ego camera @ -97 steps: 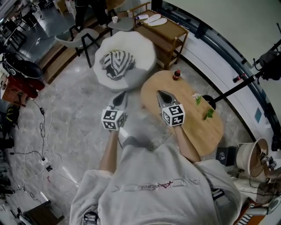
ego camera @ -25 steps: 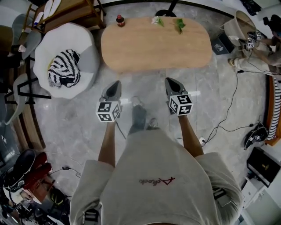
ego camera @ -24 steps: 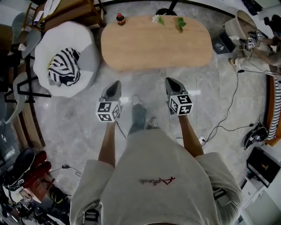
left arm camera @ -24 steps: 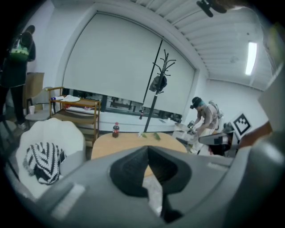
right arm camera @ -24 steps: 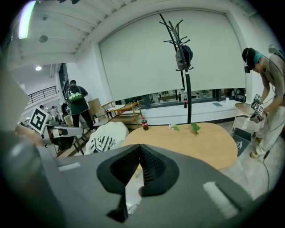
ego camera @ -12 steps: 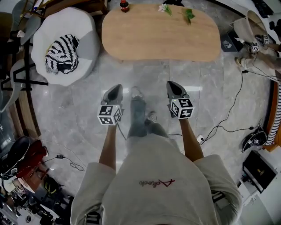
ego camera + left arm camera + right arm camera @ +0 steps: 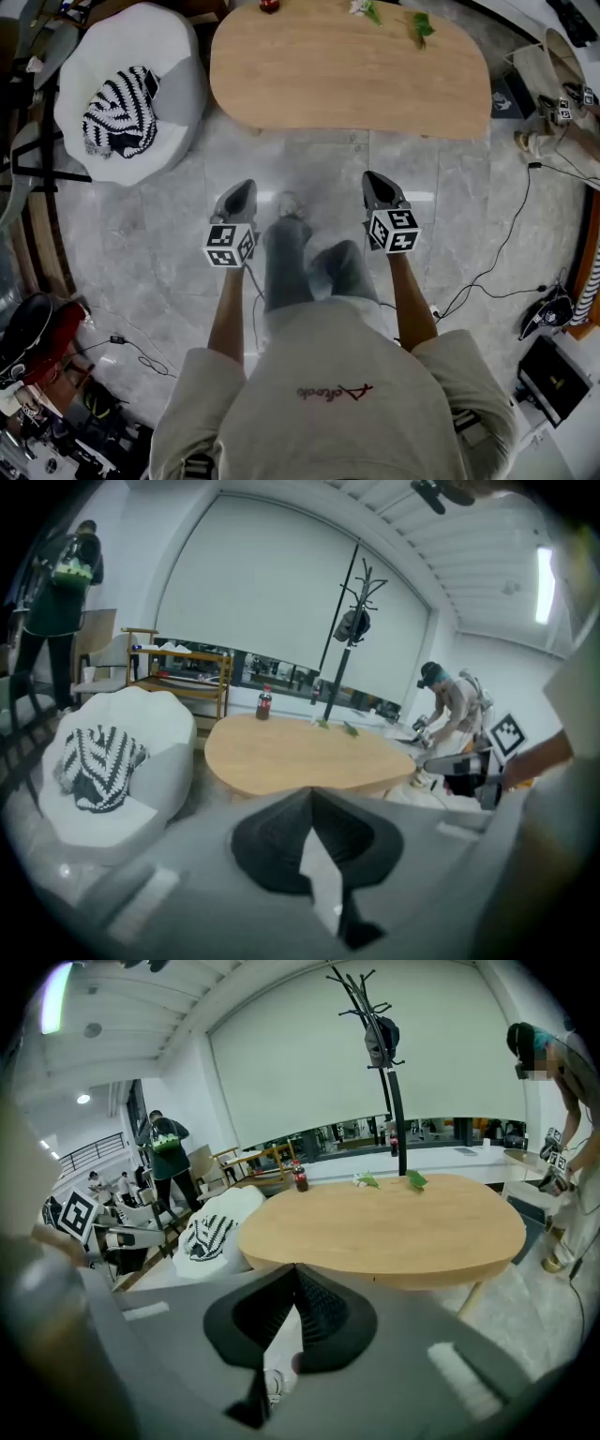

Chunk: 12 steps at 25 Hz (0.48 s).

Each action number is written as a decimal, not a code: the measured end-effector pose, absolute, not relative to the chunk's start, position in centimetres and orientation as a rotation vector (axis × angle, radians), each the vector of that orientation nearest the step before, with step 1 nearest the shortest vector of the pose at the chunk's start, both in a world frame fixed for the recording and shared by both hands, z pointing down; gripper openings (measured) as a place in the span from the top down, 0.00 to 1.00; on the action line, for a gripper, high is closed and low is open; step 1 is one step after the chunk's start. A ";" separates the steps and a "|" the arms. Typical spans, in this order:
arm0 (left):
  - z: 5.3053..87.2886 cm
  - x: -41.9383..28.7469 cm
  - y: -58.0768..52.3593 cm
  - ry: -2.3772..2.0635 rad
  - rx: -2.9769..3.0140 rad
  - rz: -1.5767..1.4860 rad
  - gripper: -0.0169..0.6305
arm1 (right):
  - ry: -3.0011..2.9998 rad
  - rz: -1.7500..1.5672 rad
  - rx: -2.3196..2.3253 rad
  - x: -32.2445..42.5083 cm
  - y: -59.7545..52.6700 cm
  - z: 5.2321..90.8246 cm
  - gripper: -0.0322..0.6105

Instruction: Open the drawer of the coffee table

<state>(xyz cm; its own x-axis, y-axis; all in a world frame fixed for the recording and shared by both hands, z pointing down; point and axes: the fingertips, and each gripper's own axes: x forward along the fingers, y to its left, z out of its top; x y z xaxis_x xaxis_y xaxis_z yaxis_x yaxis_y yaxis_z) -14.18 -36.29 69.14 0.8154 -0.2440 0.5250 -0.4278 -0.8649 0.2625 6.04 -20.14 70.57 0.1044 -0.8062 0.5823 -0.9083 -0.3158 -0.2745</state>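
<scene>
the person stands on a grey stone floor [image 7: 141, 244] and holds a tool in each hand. the left gripper [image 7: 242, 190] is clenched tight. its two dark jaws press together and nothing is between them. the right gripper [image 7: 375, 181] is clenched the same way and is empty too. both point forward and a bit down, side by side. the person's legs in blue jeans [image 7: 286, 267] are between them. each gripper has a marker cube [image 7: 230, 246] with black and white squares near the hand.

the coffee table [image 7: 347, 66] is in front of the grippers, well apart from them. it has a long, rounded wood top. no gripper touches it. the drawer does not show in any view, so i cannot tell where on the table it sits. only the top, the edge and one thin table leg [image 7: 469, 1302] show.

at the far edge of the table stands a small dark bottle [image 7: 264, 703] with a red cap. near it lie little green leaves [image 7: 420, 23].

left of the table is a big white beanbag seat [image 7: 178, 84] with a black and white striped cloth [image 7: 112, 112] on it. behind the table stands a tall black coat stand [image 7: 389, 1063]. black cables [image 7: 497, 262] lie on the floor at the right. another person [image 7: 455, 700] bends over past the right end of the table.
</scene>
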 end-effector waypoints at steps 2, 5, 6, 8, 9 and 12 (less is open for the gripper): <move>72.4 -14.0 -37.2 -0.516 2.633 0.685 0.98 | -1.738 0.990 2.221 6.7 -20.7 73.9 0.94; 77.7 -13.8 -38.6 -0.524 2.640 0.693 0.98 | -1.736 0.972 2.233 7.9 -21.5 79.0 0.94; 79.6 -13.7 -39.2 -0.522 2.646 0.699 0.98 | -1.736 0.964 2.240 8.3 -21.9 80.7 0.94; 83.2 -13.4 -40.3 -0.515 2.662 0.705 0.98 | -1.739 0.943 2.253 8.9 -22.5 84.1 0.94; 85.0 -13.3 -40.6 -0.513 2.668 0.703 0.98 | -1.742 0.932 2.254 9.1 -22.7 85.9 0.94; 90.2 -13.2 -41.2 -0.501 2.685 0.695 0.98 | -1.751 0.904 2.248 9.5 -23.1 91.0 0.94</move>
